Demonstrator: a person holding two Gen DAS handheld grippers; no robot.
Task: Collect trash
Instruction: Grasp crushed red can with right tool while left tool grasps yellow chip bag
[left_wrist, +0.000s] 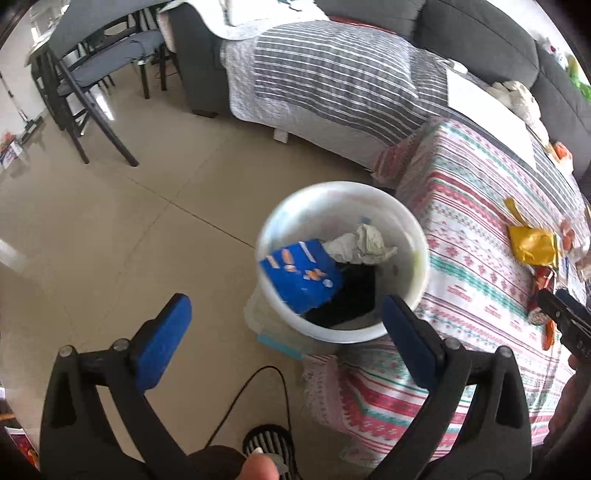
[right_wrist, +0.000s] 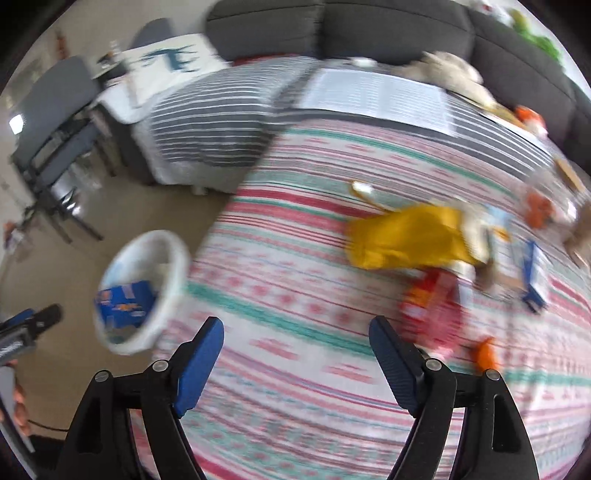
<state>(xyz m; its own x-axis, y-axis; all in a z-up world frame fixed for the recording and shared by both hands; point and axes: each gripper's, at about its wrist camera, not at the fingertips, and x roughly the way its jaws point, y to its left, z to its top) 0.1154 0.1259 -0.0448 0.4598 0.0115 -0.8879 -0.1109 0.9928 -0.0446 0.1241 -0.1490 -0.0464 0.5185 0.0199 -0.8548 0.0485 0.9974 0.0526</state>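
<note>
Bucket (left_wrist: 417, 236) holds blue box (left_wrist: 301, 275), paper (left_wrist: 360, 245).

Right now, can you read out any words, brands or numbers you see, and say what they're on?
None can be read.
Blue box in the white bin: orange and white print, too blurred.
Printed sheet on the table: rows of print, too small.
Red pack and blue-white carton: too blurred.
</note>
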